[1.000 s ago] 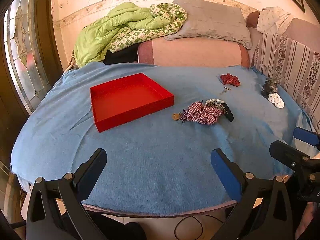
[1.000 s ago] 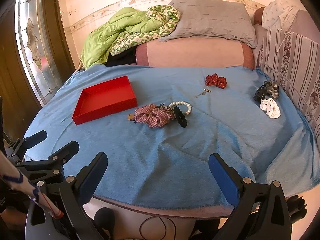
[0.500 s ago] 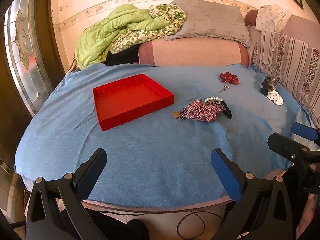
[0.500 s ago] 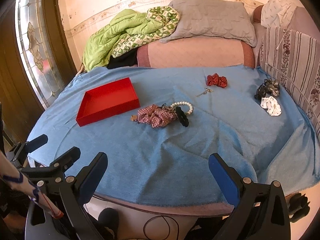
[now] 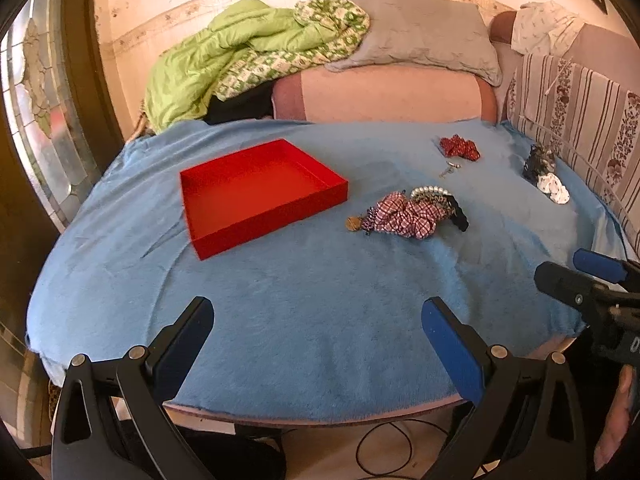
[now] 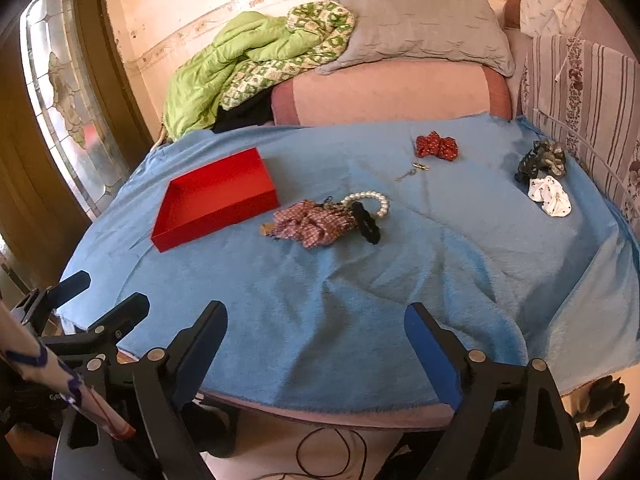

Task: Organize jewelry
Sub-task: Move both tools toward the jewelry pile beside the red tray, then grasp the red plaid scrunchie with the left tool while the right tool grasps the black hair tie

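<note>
**Both grippers wait at the near edge of the bed, jewelry untouched**

Right gripper (image 6: 316, 328), black with blue pads, hangs over the near edge of the blue fleece blanket (image 6: 360, 300) with its jaws spread; they have just been closing a little, and only blanket shows between them. Left gripper (image 5: 316, 316) is of the same make and stands just as wide, also with nothing but blanket between its fingers. Each gripper shows at the side of the other's view, the two side by side and apart.

On the blanket, left of centre, lies a shallow red rectangular tray (image 6: 192, 232) with nothing in it. Just right of the tray sits a small heap: a red-and-white checked fabric scrunchie (image 6: 312, 222), a white pearl bracelet (image 6: 370, 202) behind it, and a black hair clip (image 6: 366, 224) touching both. A small brown round piece (image 5: 353, 223) lies at the heap's left end, beside the scrunchie. Farther back, well apart from the heap, is a dark red patterned fabric bow (image 6: 436, 147), with a small metal trinket (image 6: 412, 170) near it on the side toward the heap; what kind of trinket is too small to tell. Near the right edge of the blanket lie a dark grey-green hair claw or scrunchie (image 6: 540, 160) and, just in front of it, a white dotted fabric scrunchie (image 6: 550, 198).

Behind the blanket are a green quilt (image 6: 224, 68), a grey pillow (image 6: 420, 28) and a pink bolster (image 6: 392, 92).
</note>
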